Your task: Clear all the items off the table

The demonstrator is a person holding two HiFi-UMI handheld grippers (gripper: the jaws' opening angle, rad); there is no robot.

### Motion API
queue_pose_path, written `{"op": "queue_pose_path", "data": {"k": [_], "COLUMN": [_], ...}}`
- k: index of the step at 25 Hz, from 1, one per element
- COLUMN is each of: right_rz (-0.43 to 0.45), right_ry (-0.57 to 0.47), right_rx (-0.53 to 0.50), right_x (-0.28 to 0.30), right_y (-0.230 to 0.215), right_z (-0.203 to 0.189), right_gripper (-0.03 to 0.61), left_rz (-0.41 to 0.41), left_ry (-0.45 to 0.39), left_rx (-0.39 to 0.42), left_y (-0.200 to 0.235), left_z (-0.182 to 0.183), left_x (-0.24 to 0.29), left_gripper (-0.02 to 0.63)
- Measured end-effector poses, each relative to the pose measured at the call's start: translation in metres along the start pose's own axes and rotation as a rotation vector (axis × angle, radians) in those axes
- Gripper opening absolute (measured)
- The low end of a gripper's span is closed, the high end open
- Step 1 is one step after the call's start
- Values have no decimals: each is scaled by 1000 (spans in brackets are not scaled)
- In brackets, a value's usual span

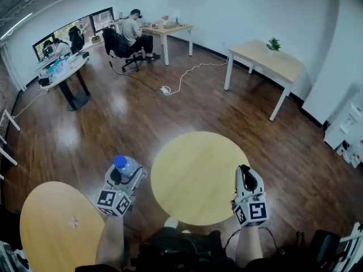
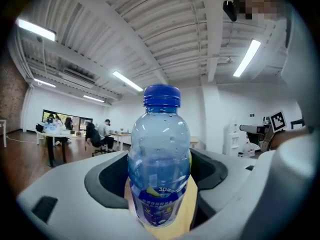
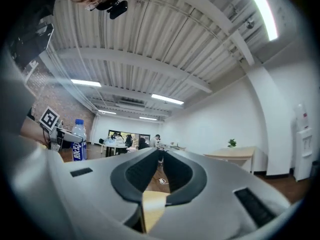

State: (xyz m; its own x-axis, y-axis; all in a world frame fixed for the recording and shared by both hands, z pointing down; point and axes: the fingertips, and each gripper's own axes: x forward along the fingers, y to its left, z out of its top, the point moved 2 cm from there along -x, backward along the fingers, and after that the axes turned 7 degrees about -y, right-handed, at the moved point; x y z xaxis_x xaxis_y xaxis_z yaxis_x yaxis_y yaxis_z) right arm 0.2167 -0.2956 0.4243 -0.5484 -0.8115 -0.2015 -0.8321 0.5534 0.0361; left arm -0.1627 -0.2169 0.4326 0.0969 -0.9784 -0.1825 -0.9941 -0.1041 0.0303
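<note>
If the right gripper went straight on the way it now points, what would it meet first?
Nothing close, it seems: the right gripper points level above the round table, then over the floor. Far off, roughly in line, stands a desk with a seated person; depth is unclear.

Wooden floor [image 1: 130, 118], glossy under the ceiling lights. Light rectangular table [image 1: 258, 55] by the right wall, with a small potted plant [image 1: 274, 43] at the tabletop's far edge. White cable [image 1: 184, 75] trails across the floor. Seated person [image 1: 133, 32] at a desk [image 1: 173, 28] by the far wall. Cluttered round table [image 1: 67, 71] near the window.
</note>
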Motion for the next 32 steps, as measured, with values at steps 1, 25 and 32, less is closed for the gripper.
{"op": "queue_pose_path", "data": {"k": [1,25,32], "right_rz": [-33,-270,-311], "right_ry": [11,344,462], "right_rx": [-10,25,105], "right_x": [-5,-13,-15], "right_y": [-7,1,19], "right_z": [0,-109,-146], "right_gripper": [37,37,38], "left_rz": [-36,-288,-318], "left_ry": [9,283,326], "left_rx": [-11,-136,-90], "left_y": [-5,-14,-17], "left_z": [-6,-173,-222], "left_x": [15,167,199], "left_gripper": [359,357,357]}}
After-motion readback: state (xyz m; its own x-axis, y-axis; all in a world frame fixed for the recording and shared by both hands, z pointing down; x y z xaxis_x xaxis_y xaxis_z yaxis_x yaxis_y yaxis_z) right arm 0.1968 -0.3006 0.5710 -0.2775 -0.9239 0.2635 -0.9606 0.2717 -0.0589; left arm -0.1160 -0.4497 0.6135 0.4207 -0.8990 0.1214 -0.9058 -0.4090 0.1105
